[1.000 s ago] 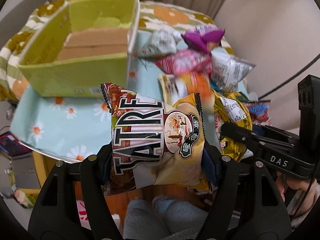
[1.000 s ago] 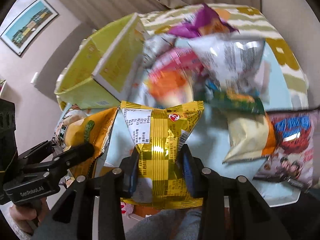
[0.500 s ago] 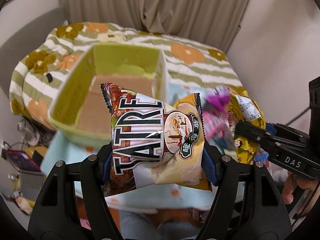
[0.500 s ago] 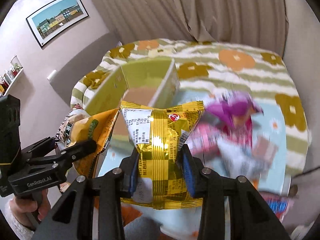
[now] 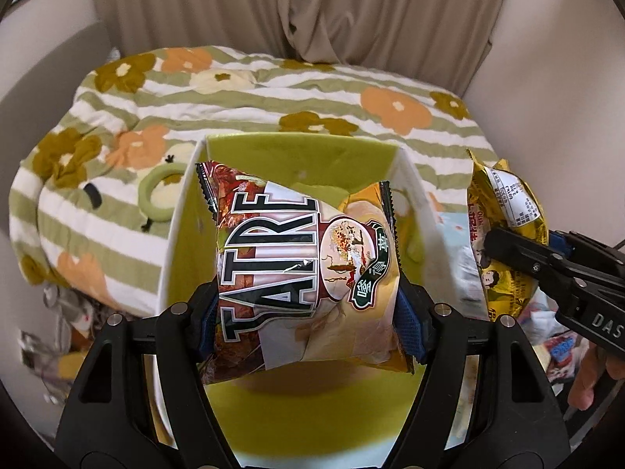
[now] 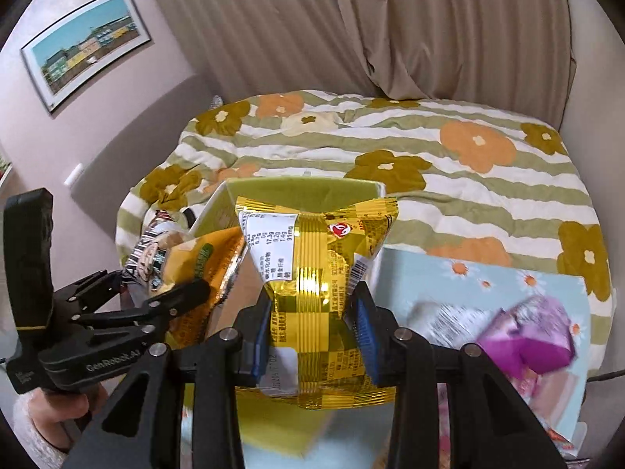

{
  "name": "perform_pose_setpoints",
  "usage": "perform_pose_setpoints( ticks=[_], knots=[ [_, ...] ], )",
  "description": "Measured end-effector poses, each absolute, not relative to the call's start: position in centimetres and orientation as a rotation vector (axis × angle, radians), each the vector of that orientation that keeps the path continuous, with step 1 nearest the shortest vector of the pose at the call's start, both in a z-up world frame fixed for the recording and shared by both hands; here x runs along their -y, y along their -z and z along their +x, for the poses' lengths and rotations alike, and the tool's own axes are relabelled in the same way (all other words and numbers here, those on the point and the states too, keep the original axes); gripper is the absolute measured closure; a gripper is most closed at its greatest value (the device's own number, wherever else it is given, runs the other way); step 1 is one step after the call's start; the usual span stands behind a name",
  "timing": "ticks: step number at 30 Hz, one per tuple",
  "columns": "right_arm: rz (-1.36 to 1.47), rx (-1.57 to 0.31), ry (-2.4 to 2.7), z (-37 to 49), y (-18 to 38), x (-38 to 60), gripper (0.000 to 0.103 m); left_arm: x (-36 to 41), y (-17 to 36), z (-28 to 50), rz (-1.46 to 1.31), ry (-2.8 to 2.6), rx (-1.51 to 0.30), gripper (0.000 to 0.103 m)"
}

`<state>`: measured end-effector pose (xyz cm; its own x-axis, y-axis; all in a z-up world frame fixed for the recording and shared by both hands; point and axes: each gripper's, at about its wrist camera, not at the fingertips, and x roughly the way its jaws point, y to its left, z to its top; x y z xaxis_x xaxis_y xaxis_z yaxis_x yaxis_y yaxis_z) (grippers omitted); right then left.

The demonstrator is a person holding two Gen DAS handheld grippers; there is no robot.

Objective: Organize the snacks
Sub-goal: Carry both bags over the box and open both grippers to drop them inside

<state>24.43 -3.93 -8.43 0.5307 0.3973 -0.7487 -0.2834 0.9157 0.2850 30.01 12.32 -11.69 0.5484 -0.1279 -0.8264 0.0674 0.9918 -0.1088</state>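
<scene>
Left gripper [image 5: 306, 312] is pinching the chip bag [image 5: 300, 273] over the green box [image 5: 297, 152]. Right gripper [image 6: 314, 332] is squeezing the gold snack packet [image 6: 316, 273]. Both look light and crushable; mid-bag holds are suiting them.

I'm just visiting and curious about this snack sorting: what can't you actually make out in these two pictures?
- Left wrist view: the green box floor is mostly hidden behind the Tatre snack bag held in the left gripper.
- Right wrist view: the box interior is screened by the gold snack packet in the right gripper.
- Right wrist view: the purple packet and its neighbours are motion-blurred; no labels readable.
</scene>
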Motion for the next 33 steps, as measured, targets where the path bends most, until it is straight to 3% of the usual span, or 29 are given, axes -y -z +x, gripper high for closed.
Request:
perform_pose_setpoints(
  ticks=[7,9,11,12,33],
  knots=[
    [0.148,-0.98,-0.331,28.9,10.4,1.4,0.068,-13.7,15.3,36.8,0.003,0.164,-1.051,0.032],
    [0.141,-0.991,-0.308,29.7,10.8,1.1,0.068,-13.8,16.2,38.1,0.013,0.171,-1.063,0.026],
    [0.137,-1.002,-0.296,30.2,11.2,0.9,0.068,-13.6,16.6,38.5,0.027,0.161,-1.067,0.008],
    [0.136,-1.008,-0.292,30.4,11.3,0.9,0.068,-13.6,16.7,38.7,0.032,0.163,-1.063,0.006],
    [0.069,-1.03,-0.392,32.8,11.7,-0.8,0.068,-16.5,14.7,34.1,-0.016,0.037,-1.055,0.005]
  ],
)
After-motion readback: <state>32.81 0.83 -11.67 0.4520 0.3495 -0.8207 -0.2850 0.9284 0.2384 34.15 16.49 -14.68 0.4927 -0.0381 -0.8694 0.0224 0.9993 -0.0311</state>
